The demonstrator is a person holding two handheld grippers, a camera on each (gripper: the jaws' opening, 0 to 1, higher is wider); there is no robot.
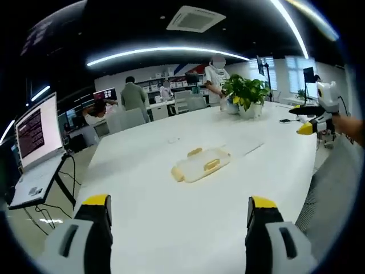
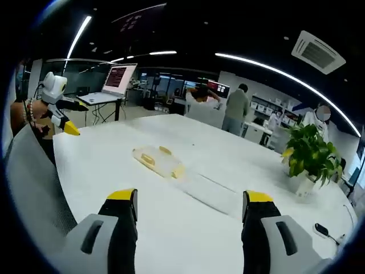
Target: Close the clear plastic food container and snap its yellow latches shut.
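1. The food container [image 1: 201, 164] lies on the white table [image 1: 171, 228] well ahead of the left gripper [image 1: 179, 214], a little right of the midline between its fingers, with nothing touching it. In the right gripper view the same container [image 2: 158, 161] sits ahead of the right gripper [image 2: 188, 208] and slightly left of the gap between its fingers.
2. Both pairs of fingers stand spread wide with nothing between them, and both are well apart from the container.
3. Judged from this, no latch has been pressed by either gripper yet; the approach itself is still to come. The lid seems to rest on or over the base, so the closing may be partly done, but that is a guess.
4. Yellow latches [image 1: 211, 165] show along the container's edges, several of them. Whether any is snapped down or flared out is too small to tell.
5. A clear flat patch on the table just right of the container [image 2: 214, 191] is hard to make out; it may be a sheet or only a reflection.
6. At the right edge of the left gripper view, the other gripper is held up in the air, cut off by the view's edge; its fingers are hard to read there.
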